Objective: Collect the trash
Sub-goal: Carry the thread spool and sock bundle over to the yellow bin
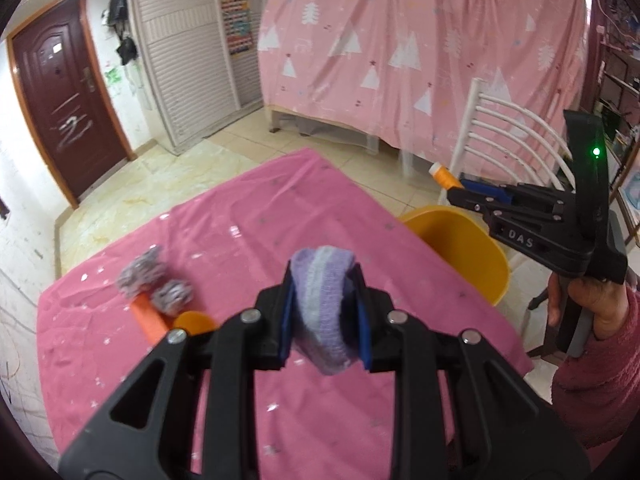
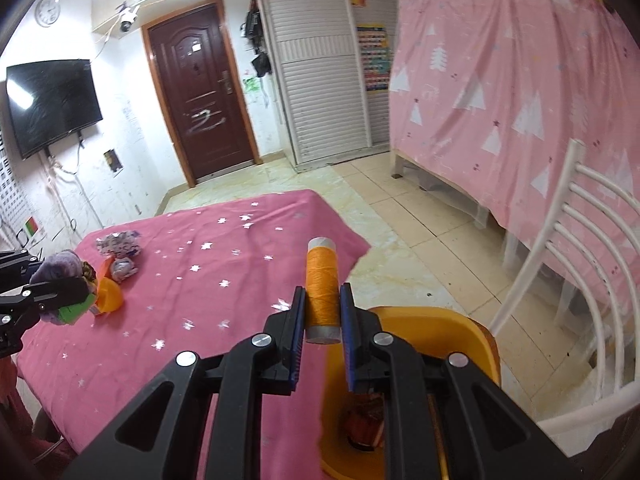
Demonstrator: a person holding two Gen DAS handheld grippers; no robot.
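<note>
Left tool (image 1: 323, 312) and right tool (image 2: 322, 330) both raised, each clamped on something.

Brown door (image 2: 200, 92), pink curtain (image 2: 512, 92), tiled floor (image 2: 420, 220).

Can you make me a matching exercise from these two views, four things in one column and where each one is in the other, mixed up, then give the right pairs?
Things:
1. purple knitted roll
2. orange thread spool
3. crumpled foil balls
4. yellow bin

Places:
A. lying on the pink tablecloth
B. clamped in the right tool
C. beside the table, below the right tool
D. clamped in the left tool

Pairs: 1-D, 2-B, 3-A, 4-C
</note>
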